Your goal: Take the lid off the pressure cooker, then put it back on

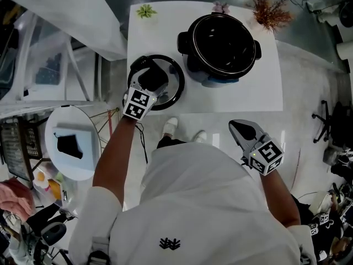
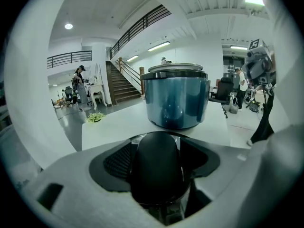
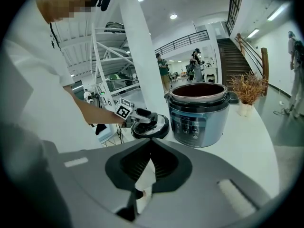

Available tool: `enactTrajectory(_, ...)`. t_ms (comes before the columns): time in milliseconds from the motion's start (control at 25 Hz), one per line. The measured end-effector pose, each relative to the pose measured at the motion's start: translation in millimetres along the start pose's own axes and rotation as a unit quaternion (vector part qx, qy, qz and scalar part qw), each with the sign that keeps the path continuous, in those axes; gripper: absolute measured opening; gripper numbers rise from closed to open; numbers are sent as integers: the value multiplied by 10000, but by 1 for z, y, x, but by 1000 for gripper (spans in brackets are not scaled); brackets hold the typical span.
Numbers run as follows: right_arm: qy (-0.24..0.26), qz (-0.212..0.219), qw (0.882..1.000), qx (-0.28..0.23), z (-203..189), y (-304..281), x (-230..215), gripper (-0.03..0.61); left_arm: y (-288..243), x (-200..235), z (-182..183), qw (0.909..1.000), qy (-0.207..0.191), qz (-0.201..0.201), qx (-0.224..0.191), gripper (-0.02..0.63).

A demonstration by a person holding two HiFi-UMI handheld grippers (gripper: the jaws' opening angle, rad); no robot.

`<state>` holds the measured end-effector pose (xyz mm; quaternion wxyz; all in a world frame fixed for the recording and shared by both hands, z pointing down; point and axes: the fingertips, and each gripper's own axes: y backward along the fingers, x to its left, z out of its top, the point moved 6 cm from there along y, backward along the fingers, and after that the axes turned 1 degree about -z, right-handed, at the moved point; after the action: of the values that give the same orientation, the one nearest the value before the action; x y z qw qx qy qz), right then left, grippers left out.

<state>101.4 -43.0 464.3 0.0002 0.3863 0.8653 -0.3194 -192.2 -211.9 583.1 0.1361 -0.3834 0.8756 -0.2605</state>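
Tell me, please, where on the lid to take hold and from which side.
Grip the black handle at the middle of the lid, from above on the near side. The lid lies flat on the table, handle up, its rim likely too low to pinch. The left gripper straddles that handle, jaws open.

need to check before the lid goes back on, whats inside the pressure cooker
The pressure cooker stands open, and the head view shows only its dark inner pot, seemingly empty. The bottom is too dark to be sure. Its lid lies beside it on the table.

Lid [image 1: 176,87] flat beside open cooker [image 1: 220,46]
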Motion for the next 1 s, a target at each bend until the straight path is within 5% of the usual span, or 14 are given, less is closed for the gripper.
enactTrajectory(1000, 268, 551, 9981, -9, 3, -19, 15, 14, 75, -7, -28, 9974, 393, 600, -6, 324)
